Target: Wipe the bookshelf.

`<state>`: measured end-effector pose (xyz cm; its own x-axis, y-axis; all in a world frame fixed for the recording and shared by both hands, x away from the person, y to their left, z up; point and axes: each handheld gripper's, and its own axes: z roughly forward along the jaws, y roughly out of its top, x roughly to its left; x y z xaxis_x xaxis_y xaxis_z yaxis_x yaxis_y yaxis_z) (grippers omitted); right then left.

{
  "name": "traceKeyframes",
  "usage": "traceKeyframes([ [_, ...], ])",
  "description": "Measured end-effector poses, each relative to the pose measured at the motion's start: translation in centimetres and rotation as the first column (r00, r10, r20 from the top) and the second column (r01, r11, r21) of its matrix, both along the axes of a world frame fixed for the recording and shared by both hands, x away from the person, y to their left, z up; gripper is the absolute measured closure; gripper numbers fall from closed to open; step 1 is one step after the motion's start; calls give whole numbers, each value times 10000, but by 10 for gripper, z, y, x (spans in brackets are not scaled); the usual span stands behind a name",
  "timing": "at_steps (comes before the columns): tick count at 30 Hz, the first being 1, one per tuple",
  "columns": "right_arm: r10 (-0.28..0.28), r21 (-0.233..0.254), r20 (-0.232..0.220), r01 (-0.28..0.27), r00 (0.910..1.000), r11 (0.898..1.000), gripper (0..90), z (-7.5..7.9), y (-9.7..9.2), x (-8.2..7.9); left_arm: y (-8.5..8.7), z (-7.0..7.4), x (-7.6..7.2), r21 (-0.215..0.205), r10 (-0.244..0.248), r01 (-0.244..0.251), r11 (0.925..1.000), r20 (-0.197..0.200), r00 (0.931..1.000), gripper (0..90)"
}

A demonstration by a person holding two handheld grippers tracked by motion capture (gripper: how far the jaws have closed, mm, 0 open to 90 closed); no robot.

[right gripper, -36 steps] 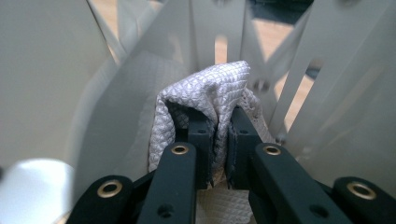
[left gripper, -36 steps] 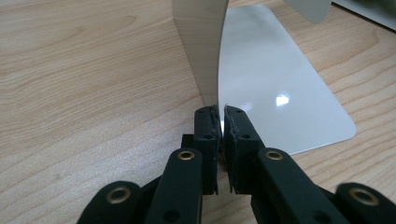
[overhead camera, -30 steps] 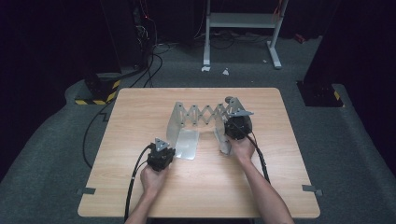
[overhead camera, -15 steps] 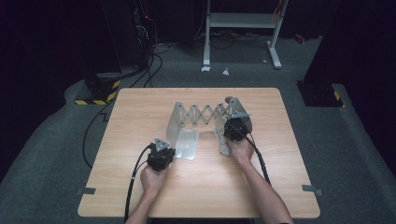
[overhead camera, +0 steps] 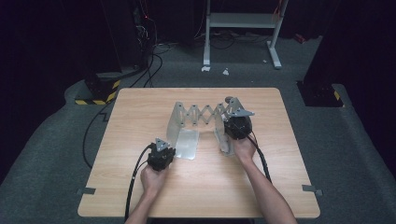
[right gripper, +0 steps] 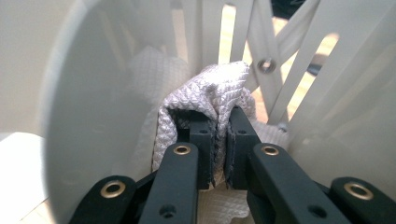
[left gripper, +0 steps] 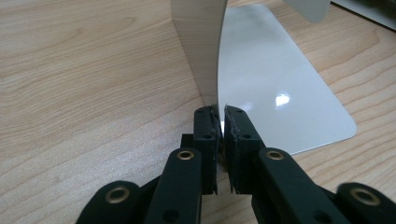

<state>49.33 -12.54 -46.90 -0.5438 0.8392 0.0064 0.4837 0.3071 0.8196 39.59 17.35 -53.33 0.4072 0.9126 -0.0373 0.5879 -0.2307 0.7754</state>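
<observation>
Wood-grain table (overhead camera: 116,186): your left gripper (left gripper: 223,122) pins the expandable rack's end plate (left gripper: 205,51); right gripper (right gripper: 218,135), three o'clock, clamps a cloth (right gripper: 210,93), wiping slats; sweep onward.

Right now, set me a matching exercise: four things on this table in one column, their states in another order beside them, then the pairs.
Things:
1. left gripper
2. right gripper
3. scissor lattice
4. table

States:
A. stretched out in a zigzag between the two end plates
B. shut on a white textured cloth
C. light wood grain, bearing everything else
D. shut on the edge of the left end plate, where it rises from its flat base

Pairs: 1-D, 2-B, 3-A, 4-C
</observation>
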Motion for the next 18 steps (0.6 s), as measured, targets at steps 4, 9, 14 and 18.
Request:
traceKeyframes([
  [4, -22, -60, 66, 22, 10000, 10000, 847, 4, 0, -2, 1, 0, 0, -121, -10, 9, 9999, -58, 10000, 835],
  [9, -81, -32, 81, 81, 9999, 10000, 847, 11, 0, -1, 1, 0, 0, -130, -8, 7, 9999, -67, 10000, 835],
  [14, -97, 8, 217, 97, 9997, 10000, 847, 20, 1, 0, 1, 0, 1, -172, -4, 3, 9999, -101, 9999, 834],
  [18, -106, -123, 299, 110, 9995, 9999, 847, 26, 4, 0, 1, 0, 1, -199, 0, -2, 9998, -117, 9999, 835],
])
